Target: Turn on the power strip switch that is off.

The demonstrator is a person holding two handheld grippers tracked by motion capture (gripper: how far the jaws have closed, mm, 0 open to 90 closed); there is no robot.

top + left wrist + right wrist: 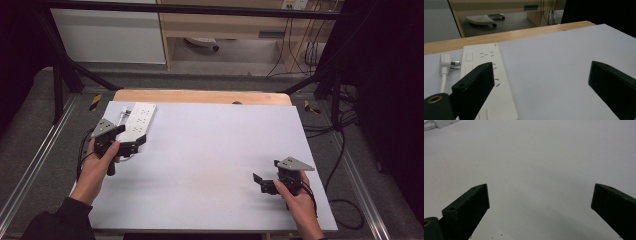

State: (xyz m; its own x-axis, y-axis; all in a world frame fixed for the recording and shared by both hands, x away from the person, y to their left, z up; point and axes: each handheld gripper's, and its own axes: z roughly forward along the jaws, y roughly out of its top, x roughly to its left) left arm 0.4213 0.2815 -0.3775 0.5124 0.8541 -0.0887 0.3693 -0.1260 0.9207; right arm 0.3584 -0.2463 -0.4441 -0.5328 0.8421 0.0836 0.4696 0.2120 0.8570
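A white power strip (139, 119) lies at the far left of the white table top (210, 150), with a white plug (124, 113) and its cord beside it. My left gripper (131, 137) hovers at the strip's near end, jaws open and holding nothing. In the left gripper view the strip (487, 72) runs under the left jaw, the plug (445, 62) lies unplugged to its left, and the gripper (541, 82) is wide open. My right gripper (266, 172) is open over bare table at the near right, likewise open in its own view (540, 200).
A wooden table edge (200, 96) shows beyond the white sheet. Black frame posts (57, 85) stand at the back corners, and cables (345, 150) trail on the floor at the right. A white corner of the strip (445, 123) shows far off in the right gripper view.
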